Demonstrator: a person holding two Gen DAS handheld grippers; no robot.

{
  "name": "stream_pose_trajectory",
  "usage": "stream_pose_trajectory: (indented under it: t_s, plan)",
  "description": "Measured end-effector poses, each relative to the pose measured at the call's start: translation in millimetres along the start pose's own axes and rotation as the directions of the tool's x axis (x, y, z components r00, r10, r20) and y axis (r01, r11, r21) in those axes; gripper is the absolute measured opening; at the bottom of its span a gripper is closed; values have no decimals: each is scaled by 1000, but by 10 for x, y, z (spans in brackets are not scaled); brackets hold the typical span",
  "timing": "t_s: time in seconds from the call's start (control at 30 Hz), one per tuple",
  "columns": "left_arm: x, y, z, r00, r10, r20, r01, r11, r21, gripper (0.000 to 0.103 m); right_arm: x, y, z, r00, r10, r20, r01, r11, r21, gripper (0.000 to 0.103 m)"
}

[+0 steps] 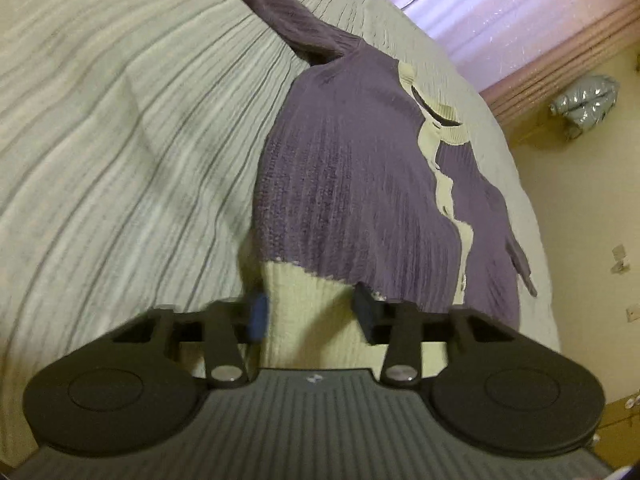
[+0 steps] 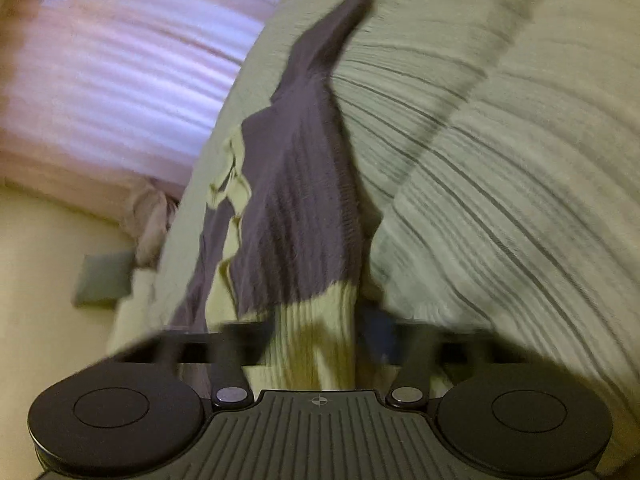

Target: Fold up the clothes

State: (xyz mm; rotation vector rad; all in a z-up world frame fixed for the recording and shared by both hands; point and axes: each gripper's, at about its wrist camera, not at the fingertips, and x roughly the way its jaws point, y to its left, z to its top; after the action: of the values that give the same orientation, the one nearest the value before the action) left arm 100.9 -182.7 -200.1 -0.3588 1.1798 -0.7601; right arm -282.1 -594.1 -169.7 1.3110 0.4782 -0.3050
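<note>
Both wrist views close, angled down along each tool, sharing purple cardigan (image 1: 344, 184) on striped bedspread (image 1: 120, 140)

Your left gripper (image 1: 310, 318) pinches the cream hem of a purple sweater (image 1: 352, 184) spread across the striped bedspread (image 1: 120, 120).

Both views are dim and warm-tinted, with the only bright patch a washed-out violet glow through the curtain (image 1: 500, 12) — light comes from behind it. The right wrist view is smeared by motion blur, the left sharper but soft. Fisheye bending curves the bedspread (image 1: 120, 140) stripes, and corners fall black.
</note>
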Motion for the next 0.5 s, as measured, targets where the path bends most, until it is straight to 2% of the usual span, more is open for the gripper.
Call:
stream_pose_trajectory:
  t_s: [0.03, 0.07, 0.2, 0.27, 0.3, 0.37, 0.43, 0.5]
  plan:
    - [4, 8, 9, 1000, -6, -8, 6, 1000, -1, 6, 54, -83, 44, 1000, 19, -18, -18, 998, 53, 9]
    - [-46, 14, 28, 1000, -21, -8, 21, 1000, 0, 6, 20, -81, 99, 999, 28, -24, -27, 998, 52, 8]
    - [-457, -5, 84, 995, -96, 33, 95, 995, 41, 5, -366, 167, 347, 999, 31, -16, -33, 994, -104, 7]
    - [-587, -36, 56, 993, -112, 32, 109, 991, 73, 5, -652, 275, 484, 1000, 18, -8, -19, 986, -166, 6]
    - [-581, -50, 9, 994, -102, 23, 100, 991, 85, 5, -755, 296, 496, 1000, 5, -7, -6, 982, -186, 6]
    - [-457, -75, -116, 1000, -23, -2, 23, 992, 124, 6, -901, 313, 479, 999, -33, -9, 31, 975, -220, 6]
    - [-253, -59, -255, 996, 78, -33, -72, 986, 153, 6, -790, 173, 336, 991, -131, -14, 124, 963, -238, 6]
    - [-282, -81, -272, 995, 93, -25, -88, 985, 150, 8, -692, 8, 201, 979, -202, -6, 195, 952, -234, 6]
